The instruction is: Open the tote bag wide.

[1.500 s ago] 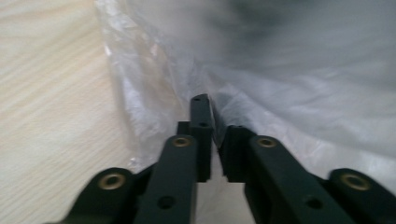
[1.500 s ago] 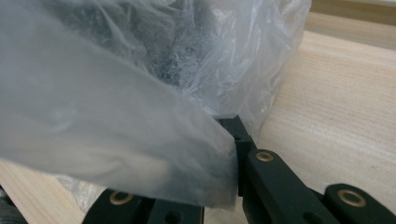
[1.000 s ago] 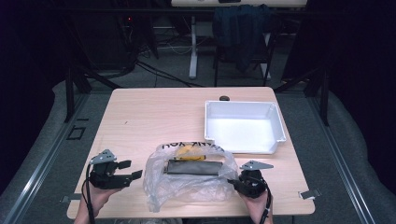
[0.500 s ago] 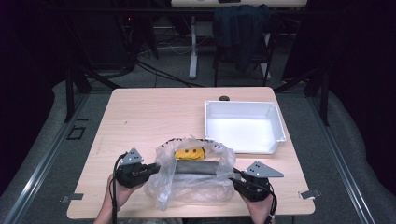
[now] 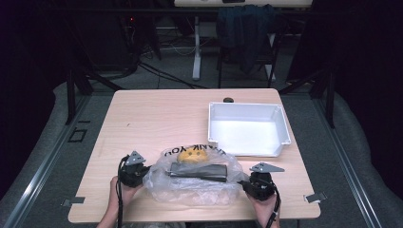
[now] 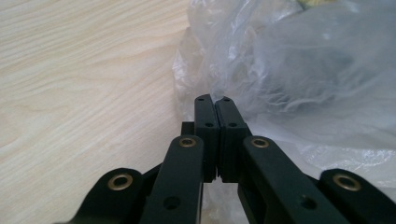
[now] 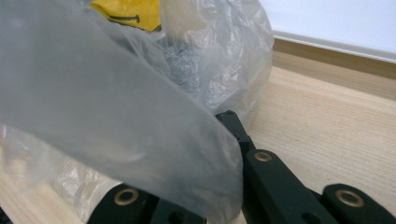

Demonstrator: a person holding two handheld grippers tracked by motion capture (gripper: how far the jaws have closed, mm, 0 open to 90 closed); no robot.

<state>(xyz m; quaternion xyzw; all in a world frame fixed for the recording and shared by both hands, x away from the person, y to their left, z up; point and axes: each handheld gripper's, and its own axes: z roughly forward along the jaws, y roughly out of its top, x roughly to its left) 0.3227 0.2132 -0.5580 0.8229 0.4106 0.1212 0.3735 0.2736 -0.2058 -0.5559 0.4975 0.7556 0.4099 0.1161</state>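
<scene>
I have the clear plastic bag (image 5: 192, 178) lying at the near edge of the pale wood worktop (image 5: 157, 118), between my two hands, with a dark flat object (image 5: 198, 171) and a yellow smiley print (image 5: 192, 154) showing through the film. The left claw (image 5: 146, 170) is at the bag's left edge; in the left gripper view its jaws are pressed together at the film's fringe (image 6: 233, 88), though I cannot tell whether any plastic is caught between them. The right claw (image 5: 243, 183) is closed on the bag's right edge; the right gripper view has film (image 7: 116, 126) draped over the jaws, hiding the left one. Just beyond the bag on the right sits an empty white tray (image 5: 280, 128). Only the high view gives me the dark room: black curtains, floor cables, and a chair (image 5: 244, 33) with cloth hung on it beyond the worktop.
</scene>
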